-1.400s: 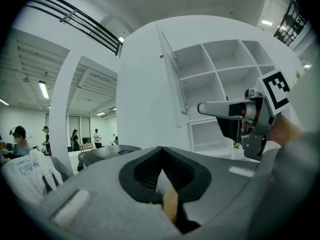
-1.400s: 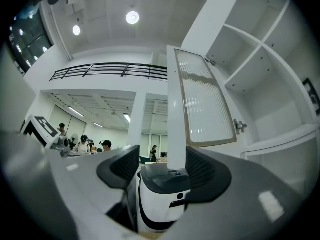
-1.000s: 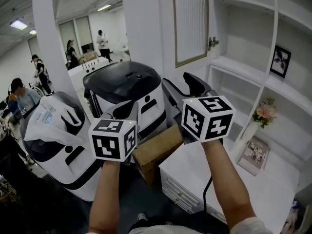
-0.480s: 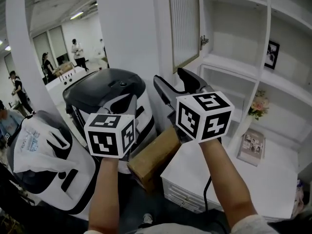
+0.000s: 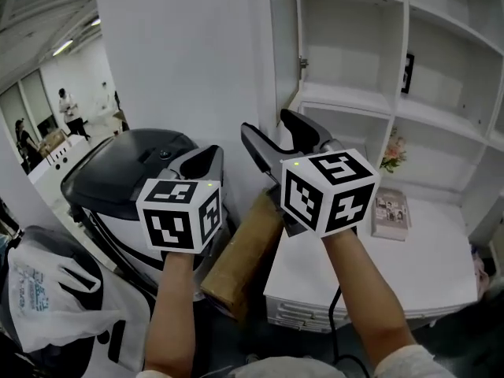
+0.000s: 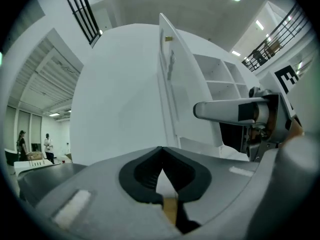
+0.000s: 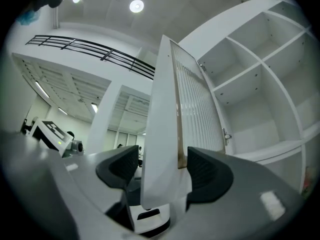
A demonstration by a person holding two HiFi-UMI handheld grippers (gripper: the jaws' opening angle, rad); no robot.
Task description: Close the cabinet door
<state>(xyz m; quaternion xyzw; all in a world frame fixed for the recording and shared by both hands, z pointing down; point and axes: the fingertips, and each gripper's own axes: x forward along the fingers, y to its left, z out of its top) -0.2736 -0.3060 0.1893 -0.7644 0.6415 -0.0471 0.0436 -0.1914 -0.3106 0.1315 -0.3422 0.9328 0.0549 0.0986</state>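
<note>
Cardboard box (image 5: 240,250) nxt to black-lidded machine (image 5: 118,172), white bag (image 5: 47,290) btm left, booklet (image 5: 390,213) by flowers (image 5: 391,157).

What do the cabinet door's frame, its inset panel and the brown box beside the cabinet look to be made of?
Door frame: white painted wood or laminate, judging by its smooth, matte, even surface.
Inset panel: probably reeded glass or plastic, with fine vertical ribs and a slight sheen.
Brown box: cardboard, with plain dull tan faces.
</note>
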